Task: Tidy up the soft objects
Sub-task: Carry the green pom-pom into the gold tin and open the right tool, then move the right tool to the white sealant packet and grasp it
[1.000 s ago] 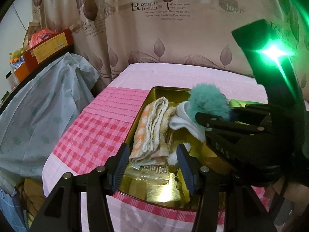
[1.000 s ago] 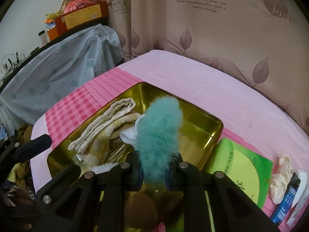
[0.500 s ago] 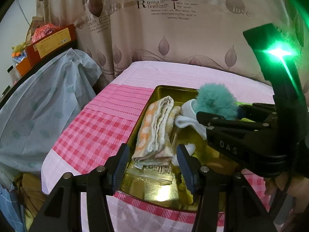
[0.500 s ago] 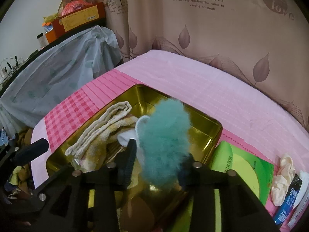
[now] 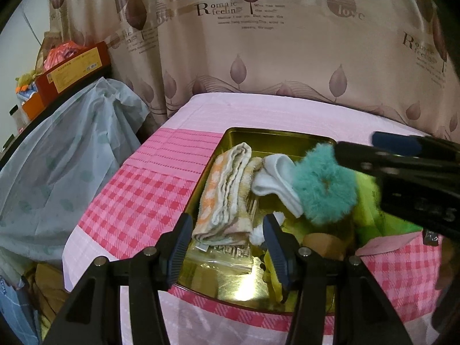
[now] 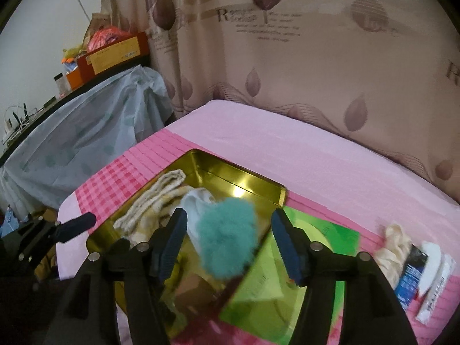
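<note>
Right gripper (image 6: 228, 247) opening, jaws now well apart where a second ago clamped tight on the teal fluffy scrunchie (image 6: 227, 237). Scrunchie between the pads but free of both, lying in the gold tin (image 6: 283, 194) partly on top of the white sock (image 6: 198, 201), its near edge over the tin's right rim. Seen from the left wrist, scrunchie (image 5: 326, 187) now face-on with its centre hole showing, earlier only a round tuft. Gripper body drawn back and a little higher than before; green light from the earlier left view no longer in sight.

Left gripper (image 5: 227, 247) unchanged: jaws wide, nothing between the pads, hovering over the near end of the tin with the folded towel (image 5: 227, 189) just ahead of its left finger.

Hard to make out: right view blurred low down, so the brown item and the yellow bits under the scrunchie unclear. Green card (image 6: 330, 238) beside the tin half covered by the right finger. Clear packet (image 5: 227, 256) under the towel only partly visible. Small items (image 6: 414, 264) far right of the right gripper cut off at the edge.
</note>
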Demonstrator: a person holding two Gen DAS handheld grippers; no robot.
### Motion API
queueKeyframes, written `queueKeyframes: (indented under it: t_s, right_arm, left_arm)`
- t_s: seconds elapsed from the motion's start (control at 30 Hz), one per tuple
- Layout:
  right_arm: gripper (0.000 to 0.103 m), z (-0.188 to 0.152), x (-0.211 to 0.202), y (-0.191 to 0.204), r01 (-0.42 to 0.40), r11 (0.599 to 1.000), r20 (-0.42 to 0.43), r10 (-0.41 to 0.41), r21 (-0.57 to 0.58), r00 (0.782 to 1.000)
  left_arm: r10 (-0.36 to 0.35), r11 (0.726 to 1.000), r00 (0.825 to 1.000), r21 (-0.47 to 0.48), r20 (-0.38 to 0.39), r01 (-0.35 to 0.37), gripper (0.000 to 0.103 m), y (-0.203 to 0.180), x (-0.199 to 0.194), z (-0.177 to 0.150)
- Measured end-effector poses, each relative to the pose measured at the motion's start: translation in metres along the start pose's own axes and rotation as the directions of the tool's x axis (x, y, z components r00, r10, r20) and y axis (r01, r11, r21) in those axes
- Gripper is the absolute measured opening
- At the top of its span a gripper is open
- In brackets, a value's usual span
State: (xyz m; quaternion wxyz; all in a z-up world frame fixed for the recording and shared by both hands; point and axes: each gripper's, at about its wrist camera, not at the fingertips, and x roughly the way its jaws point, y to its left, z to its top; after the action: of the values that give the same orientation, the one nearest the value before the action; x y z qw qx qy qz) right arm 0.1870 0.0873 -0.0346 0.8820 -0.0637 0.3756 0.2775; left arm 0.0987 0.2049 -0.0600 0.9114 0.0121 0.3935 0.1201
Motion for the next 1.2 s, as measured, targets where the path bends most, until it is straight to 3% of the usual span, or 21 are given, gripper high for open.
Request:
queueKeyframes:
  t_s: [0.2,0.37,0.67,0.77,0.9,1.2]
  right_arm:
    - [0.06,-0.022,-0.03,-0.034,0.056,0.998,0.017,-0.057,0.033,0.998]
    - [0.06,-0.046,-0.051,-0.092,0.168,0.98,-0.001,-0.169,0.108,0.986]
    - [0.06,-0.092,-0.078,-0.207,0.388,0.888,-0.098,-0.376,0.247,0.921]
    - [0.06,-0.108,-0.076,-0.233,0.42,0.863,-0.138,-0.397,0.28,0.908]
    - [0.06,-0.123,-0.069,-0.256,0.426,0.844,-0.164,-0.393,0.326,0.905]
    - [0.06,-0.129,-0.047,-0.284,0.4,0.826,-0.172,-0.36,0.398,0.917]
  left_arm:
    - [0.007,1.0,1.0,0.015,0.009,-0.007,0.052,-0.005,-0.002,-0.002]
    - [0.01,1.0,1.0,0.018,0.017,-0.01,0.052,-0.005,-0.003,-0.003]
    - [-0.004,0.999,0.999,0.043,0.04,0.002,0.052,-0.012,-0.006,-0.002]
    - [-0.003,0.998,0.998,0.062,0.056,0.0,0.052,-0.017,-0.008,-0.003]
    - [-0.01,0.996,0.997,0.087,0.074,0.003,0.052,-0.023,-0.011,-0.004]
    - [-0.02,0.99,0.994,0.139,0.108,0.004,0.053,-0.036,-0.016,-0.007]
